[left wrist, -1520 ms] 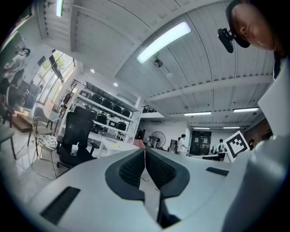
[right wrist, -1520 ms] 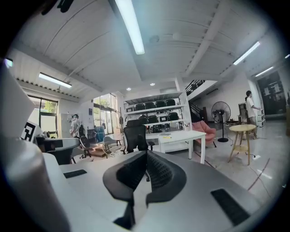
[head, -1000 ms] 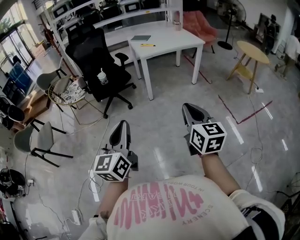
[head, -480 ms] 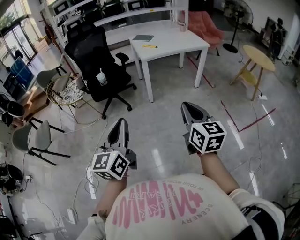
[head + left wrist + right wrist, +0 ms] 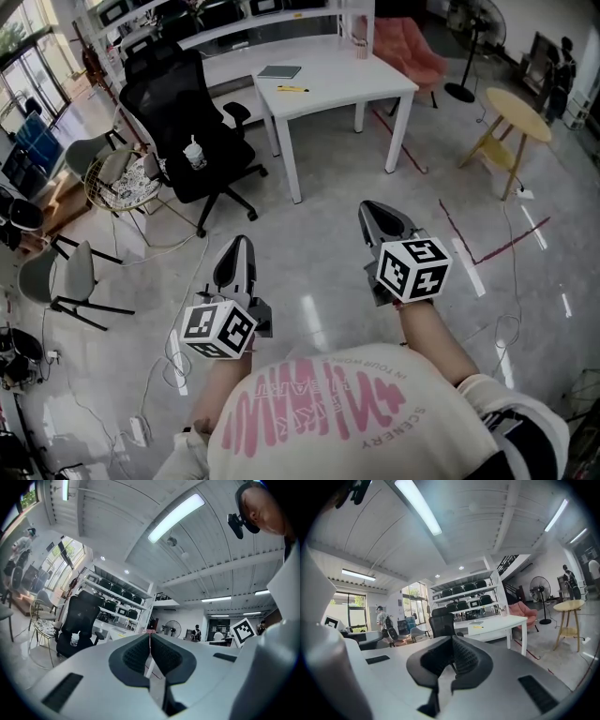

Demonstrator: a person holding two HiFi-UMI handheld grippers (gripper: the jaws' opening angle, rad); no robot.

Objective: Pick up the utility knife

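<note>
The utility knife (image 5: 293, 89) is a small yellow bar lying on the white table (image 5: 352, 82) far ahead, next to a dark notebook (image 5: 280, 71). In the right gripper view the knife (image 5: 478, 627) shows as a yellow sliver on that table. My left gripper (image 5: 237, 246) and right gripper (image 5: 373, 208) are held out level over the floor, well short of the table. Both are shut with nothing between the pads. The left gripper view shows its dark pads (image 5: 161, 654) pressed together.
A black office chair (image 5: 192, 131) with a cup (image 5: 194, 152) on its seat stands left of the table. A round wooden side table (image 5: 520, 108) and a pink armchair (image 5: 408, 47) are to the right. Cables (image 5: 178, 361) trail on the floor; grey chairs (image 5: 66, 277) at left.
The person has stepped forward, carrying both grippers a little closer to the white table. The jaws of both have stayed shut.
</note>
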